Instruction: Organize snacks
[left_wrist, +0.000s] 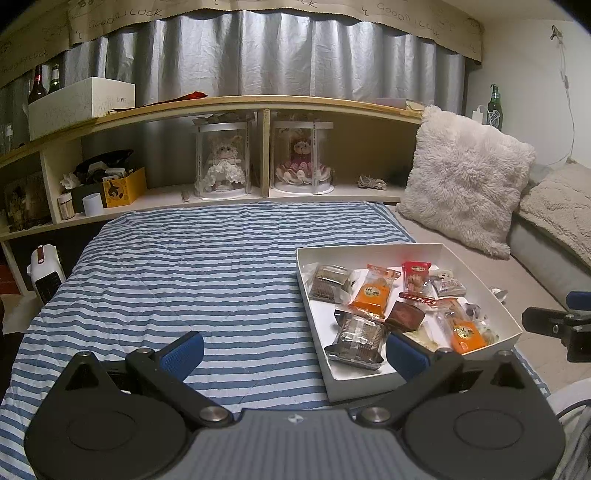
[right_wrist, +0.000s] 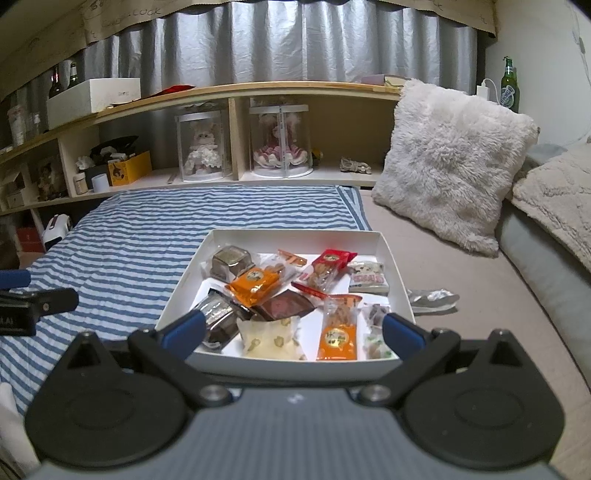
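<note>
the striped blanket (left_wrist: 177, 266) left of the white box (right_wrist: 391, 258) lay open; the fluffy pillow (right_wrist: 450, 162) and, seemingly, a crumpled wrapper (right_wrist: 432, 299) crowded its right.

Glossy plastic snack wrappers (right_wrist: 255, 286); matt white cardboard box (right_wrist: 295, 236).

Blue/white striped blanket (right_wrist: 155, 229), white box (right_wrist: 295, 236), orange snack pkt (right_wrist: 253, 282), grey curtain (right_wrist: 280, 44).

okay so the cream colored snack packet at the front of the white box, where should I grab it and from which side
Grip the cream packet across its puffy middle, coming straight down with the right hand-held gripper. It lies flat against the white box front wall, so a sideways approach looks blocked.
</note>
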